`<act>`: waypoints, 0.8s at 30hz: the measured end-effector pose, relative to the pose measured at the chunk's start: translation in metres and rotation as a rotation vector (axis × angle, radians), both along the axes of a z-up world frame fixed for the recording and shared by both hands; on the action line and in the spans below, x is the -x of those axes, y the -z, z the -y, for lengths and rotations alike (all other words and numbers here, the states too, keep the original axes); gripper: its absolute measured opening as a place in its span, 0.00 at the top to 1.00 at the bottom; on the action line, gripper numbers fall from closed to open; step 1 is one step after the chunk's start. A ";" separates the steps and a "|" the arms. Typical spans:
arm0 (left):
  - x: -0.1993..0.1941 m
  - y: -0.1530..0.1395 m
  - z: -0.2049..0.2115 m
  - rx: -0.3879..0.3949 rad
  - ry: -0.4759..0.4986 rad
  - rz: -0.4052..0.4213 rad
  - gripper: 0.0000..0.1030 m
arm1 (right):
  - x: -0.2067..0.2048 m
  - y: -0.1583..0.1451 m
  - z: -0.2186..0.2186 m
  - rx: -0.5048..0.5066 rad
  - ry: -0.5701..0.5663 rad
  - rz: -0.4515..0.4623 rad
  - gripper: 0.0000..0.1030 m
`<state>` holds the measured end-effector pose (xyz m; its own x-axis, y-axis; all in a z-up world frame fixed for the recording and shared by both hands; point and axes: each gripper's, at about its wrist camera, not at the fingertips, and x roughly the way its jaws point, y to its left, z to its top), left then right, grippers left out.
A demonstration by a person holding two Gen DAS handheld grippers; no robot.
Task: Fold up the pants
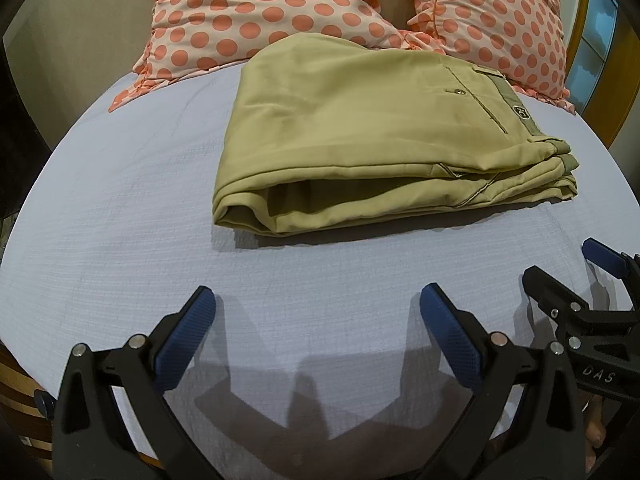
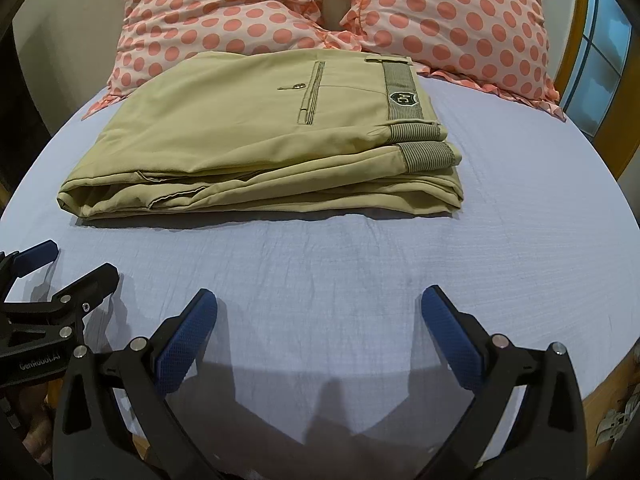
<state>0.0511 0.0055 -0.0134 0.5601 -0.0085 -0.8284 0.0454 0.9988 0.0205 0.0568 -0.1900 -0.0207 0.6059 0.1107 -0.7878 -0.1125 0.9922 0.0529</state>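
Khaki pants [image 1: 360, 128] lie folded in a compact stack on the light blue bed sheet [image 1: 140, 240], waistband and back pocket on top toward the right. They also show in the right wrist view [image 2: 248, 140]. My left gripper [image 1: 316, 304] is open and empty, low over the sheet in front of the pants, apart from them. My right gripper [image 2: 318, 306] is open and empty, also in front of the pants. Each gripper shows at the edge of the other's view: the right gripper [image 1: 568, 268] and the left gripper [image 2: 76, 260].
Two pink polka-dot pillows [image 1: 260, 20] [image 2: 460, 20] lie behind the pants, touching their far edge. A wooden bed frame [image 2: 600, 396] borders the near side of the bed sheet [image 2: 520, 200]. A window [image 2: 604, 60] is at the far right.
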 end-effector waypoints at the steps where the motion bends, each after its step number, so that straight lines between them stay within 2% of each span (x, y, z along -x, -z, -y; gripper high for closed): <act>1: 0.000 0.000 0.000 0.000 0.000 0.000 0.02 | 0.000 0.000 0.000 0.000 -0.001 0.000 0.01; 24: -0.001 0.001 -0.001 -0.001 0.003 0.005 0.02 | 0.000 0.000 0.000 0.000 -0.002 0.000 0.01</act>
<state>0.0519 0.0063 -0.0140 0.5644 -0.0093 -0.8254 0.0487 0.9986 0.0220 0.0572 -0.1905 -0.0206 0.6059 0.1121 -0.7876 -0.1144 0.9920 0.0532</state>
